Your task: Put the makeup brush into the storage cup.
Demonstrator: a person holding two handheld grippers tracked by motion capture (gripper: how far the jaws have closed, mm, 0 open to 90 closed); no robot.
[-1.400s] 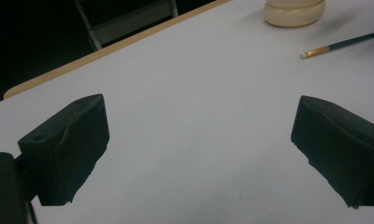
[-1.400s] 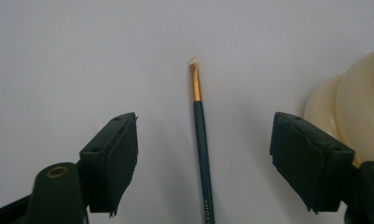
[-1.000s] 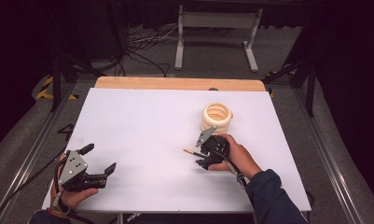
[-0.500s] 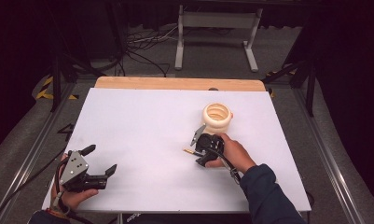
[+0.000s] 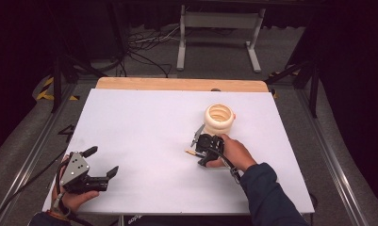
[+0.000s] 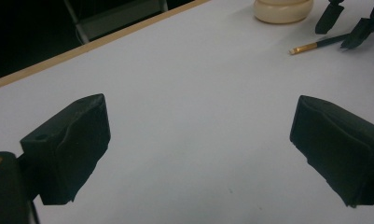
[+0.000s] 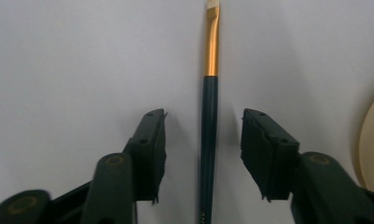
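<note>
A thin brush [image 7: 211, 51] with a dark handle and a gold ferrule lies flat on the white table [image 5: 144, 122], just left of a cream ribbed jar [image 5: 219, 120]. My right gripper [image 7: 203, 116] straddles the handle. Its jaws have just been closing, and a gap still shows on each side of the handle, so the pads do not touch it. The high view has that gripper [image 5: 198, 149] low on the table in front of the jar. At the front left, my left gripper [image 5: 103, 161] is held open with nothing between its fingers [image 6: 68, 144].
The left gripper view looks across bare table to the brush [image 6: 315, 45], the jar [image 6: 282, 9] and the far wooden edge [image 6: 96, 42]. The jar's rim [image 7: 373, 140] stands close to the right jaw. A metal stand [image 5: 217, 28] and cables lie on the floor beyond the table.
The right gripper's jaws have narrowed around the brush handle, and the hand has edged slightly left. The brush, the jar and the left gripper have stayed where they were.
</note>
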